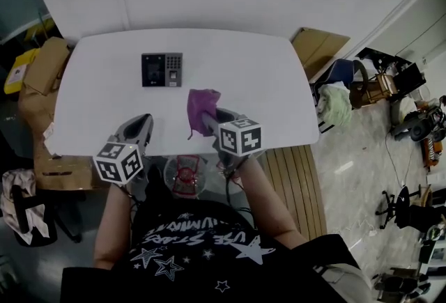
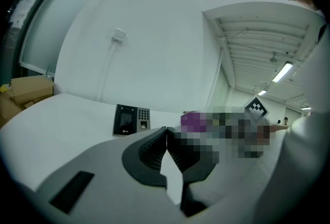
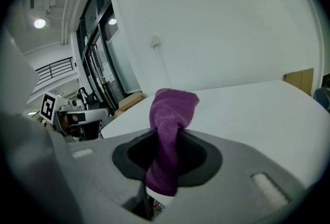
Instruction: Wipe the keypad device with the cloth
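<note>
Near the keypad device, right gripper clamps purple cloth.

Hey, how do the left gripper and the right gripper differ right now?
The right gripper is shut on the purple cloth, which is bunched between its jaws; the left gripper is shut with nothing between its jaws. The left gripper view shows the keypad device ahead; the right gripper view does not. Both are over the near side of the white table.

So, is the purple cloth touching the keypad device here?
Apart. The left gripper view shows white table between the cloth and the keypad device; the right gripper view shows the cloth clamped in the right gripper.
</note>
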A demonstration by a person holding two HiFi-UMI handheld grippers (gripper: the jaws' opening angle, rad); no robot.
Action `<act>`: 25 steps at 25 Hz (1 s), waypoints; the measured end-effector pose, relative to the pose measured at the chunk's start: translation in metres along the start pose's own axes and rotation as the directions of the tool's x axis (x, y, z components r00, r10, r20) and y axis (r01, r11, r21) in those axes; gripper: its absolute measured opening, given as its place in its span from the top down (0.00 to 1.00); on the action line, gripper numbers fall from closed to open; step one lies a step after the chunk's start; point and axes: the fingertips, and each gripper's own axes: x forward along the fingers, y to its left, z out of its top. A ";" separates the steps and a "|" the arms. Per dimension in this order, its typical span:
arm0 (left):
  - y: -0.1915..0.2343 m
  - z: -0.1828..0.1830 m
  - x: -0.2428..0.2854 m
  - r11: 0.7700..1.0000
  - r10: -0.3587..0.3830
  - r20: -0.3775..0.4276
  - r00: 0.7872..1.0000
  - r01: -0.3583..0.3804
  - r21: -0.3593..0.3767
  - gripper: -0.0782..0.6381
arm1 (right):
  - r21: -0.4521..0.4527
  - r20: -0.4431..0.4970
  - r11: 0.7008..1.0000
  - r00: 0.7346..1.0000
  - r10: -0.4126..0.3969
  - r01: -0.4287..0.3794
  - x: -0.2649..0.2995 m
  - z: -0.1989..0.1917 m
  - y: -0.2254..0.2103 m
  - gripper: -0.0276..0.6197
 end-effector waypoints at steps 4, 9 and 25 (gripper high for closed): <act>-0.018 -0.011 -0.014 1.000 0.021 0.012 1.000 -0.021 0.000 0.88 | -0.010 0.001 1.000 1.000 0.026 -0.026 -0.017 -0.012 0.007 0.81; -0.032 -0.028 -0.031 0.999 0.052 0.006 0.999 -0.052 -0.015 0.88 | -0.010 -0.012 0.999 0.999 0.053 -0.053 -0.029 -0.028 0.014 0.81; -0.035 -0.051 -0.060 0.999 0.048 -0.010 0.999 -0.048 -0.019 0.88 | 0.001 -0.027 0.998 0.997 0.067 -0.067 -0.034 -0.050 0.042 0.81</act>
